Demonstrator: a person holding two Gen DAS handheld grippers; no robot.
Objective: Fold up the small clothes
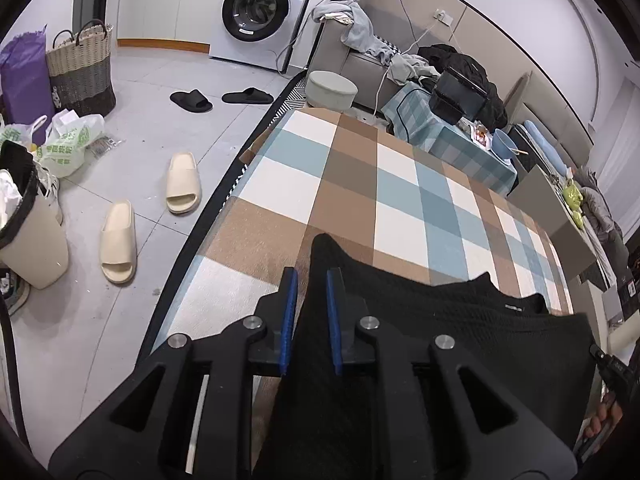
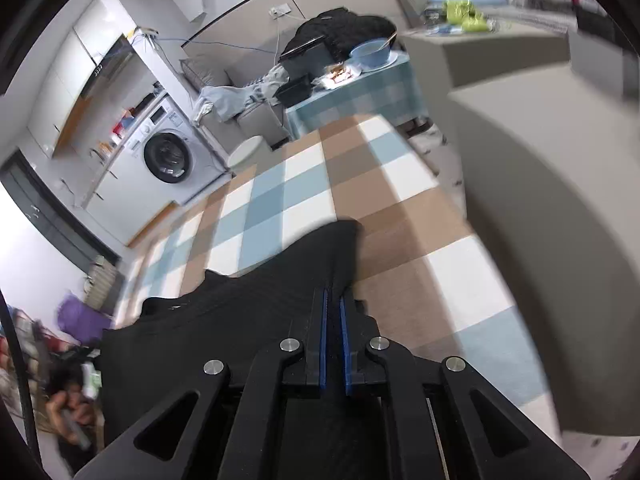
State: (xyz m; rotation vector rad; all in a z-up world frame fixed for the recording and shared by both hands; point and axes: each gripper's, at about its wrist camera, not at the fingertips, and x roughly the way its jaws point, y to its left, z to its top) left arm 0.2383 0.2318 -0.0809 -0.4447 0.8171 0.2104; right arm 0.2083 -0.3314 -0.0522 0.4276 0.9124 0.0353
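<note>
The biggest thing in both views is the tabletop [image 1: 360, 184], covered with a checked cloth in brown, pale blue and white squares. It fills the middle of each picture and runs away from the cameras toward a sofa [image 1: 360, 60] that has loose clothes on it.

On the near part of this cloth lies the black garment [image 1: 460, 312], a knitted piece with a small label at the neck (the label shows only in the left wrist view). It is spread across the near edge, and two of its corners rise into points, one at each claw.

The left claw [image 1: 312, 280] is narrow and is closed on one raised corner of the garment; black fabric fills the gap between its blue pads [image 1: 290, 312]. The right claw [image 2: 334, 300] is almost fully closed and pinches the other corner, with a thin fold of fabric between its pads.

Beyond the tabletop stands a white washing machine [image 1: 260, 8]. On the floor to the left there are a woven basket [image 1: 80, 68], a pair of cream slippers [image 1: 182, 182] and a pair of black slippers [image 1: 191, 100].
</note>
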